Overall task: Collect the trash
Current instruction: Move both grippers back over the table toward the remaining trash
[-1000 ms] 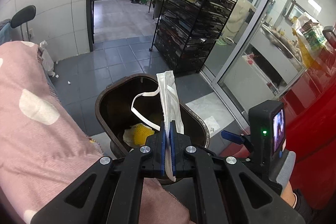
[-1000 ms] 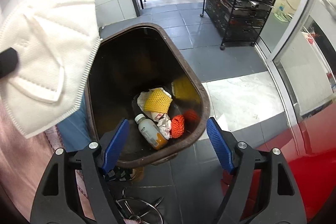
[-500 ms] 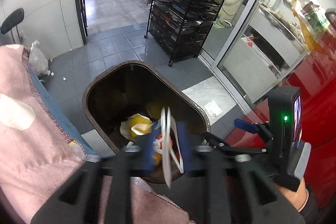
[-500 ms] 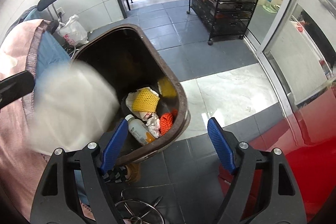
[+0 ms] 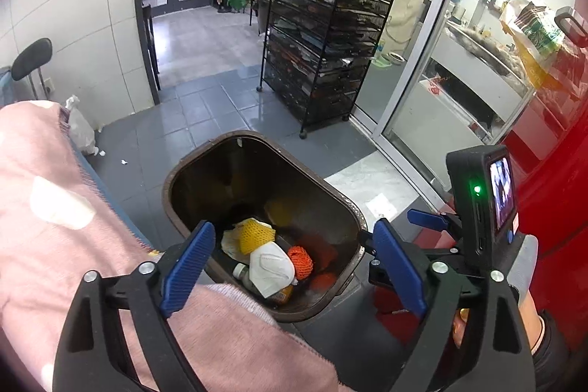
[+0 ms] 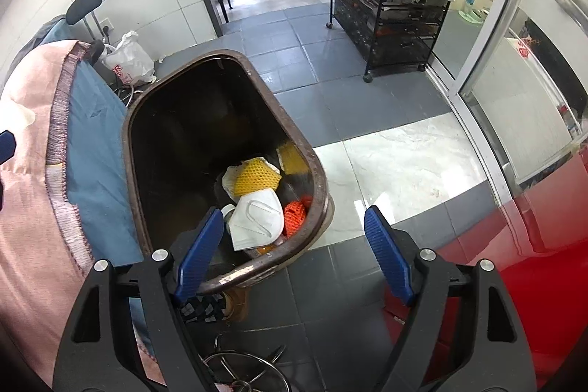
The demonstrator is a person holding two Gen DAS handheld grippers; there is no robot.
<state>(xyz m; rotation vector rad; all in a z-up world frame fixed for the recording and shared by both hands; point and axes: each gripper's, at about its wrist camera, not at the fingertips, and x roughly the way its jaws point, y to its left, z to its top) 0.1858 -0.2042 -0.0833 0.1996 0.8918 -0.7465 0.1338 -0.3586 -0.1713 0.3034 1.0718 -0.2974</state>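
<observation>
Both the left claw and right claw hang released above the trash bin, nothing gripped. The white mask rests on what seems a bottle, so this item looks binned.

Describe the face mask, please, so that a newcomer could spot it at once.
Find the brown bin on the grey floor. Among the trash at its bottom lies the mask, below a yellow net and left of an orange net: the only white, folded piece.
</observation>
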